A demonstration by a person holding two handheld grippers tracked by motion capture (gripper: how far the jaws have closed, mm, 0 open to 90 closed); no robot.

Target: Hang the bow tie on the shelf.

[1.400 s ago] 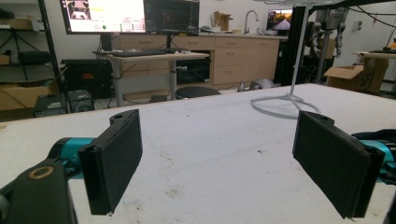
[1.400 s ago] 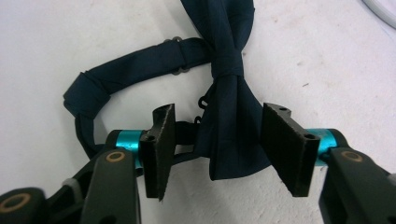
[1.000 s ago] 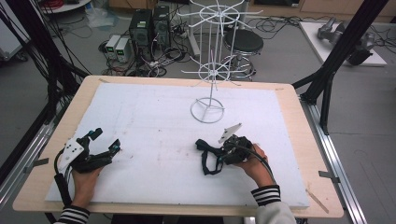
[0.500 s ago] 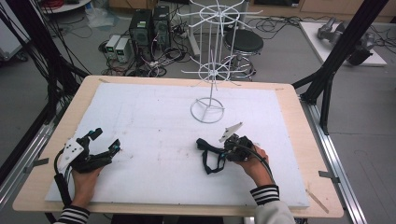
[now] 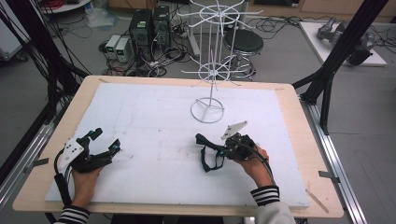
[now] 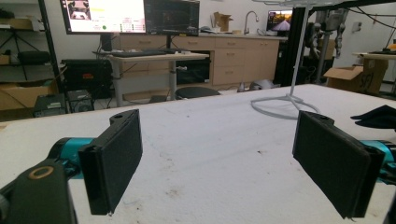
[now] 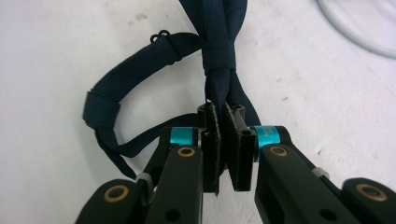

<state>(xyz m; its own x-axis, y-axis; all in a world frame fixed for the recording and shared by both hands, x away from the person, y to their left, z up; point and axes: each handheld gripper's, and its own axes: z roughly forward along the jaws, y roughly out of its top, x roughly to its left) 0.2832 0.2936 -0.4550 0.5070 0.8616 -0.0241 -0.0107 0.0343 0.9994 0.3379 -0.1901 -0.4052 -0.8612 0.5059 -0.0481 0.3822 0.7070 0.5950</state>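
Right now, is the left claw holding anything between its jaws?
No, the left claw stands wide open over the bare white table, with nothing between its pads.

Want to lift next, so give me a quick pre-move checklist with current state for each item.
1. Right claw shut on the strap: ok, its jaws have just closed and the pads pinch the dark band.
2. Grip depth: cannot tell, the band sits near the pad tips.
3. Strap free of the rack: ok, it lies apart from the wire base.
4. Left claw open with nothing between the pads: ok.
5. Left claw apart from the strap: ok, it rests at the mat's left side.
6. Loose loop trailing on the mat: not ok, it may drag on lifting.
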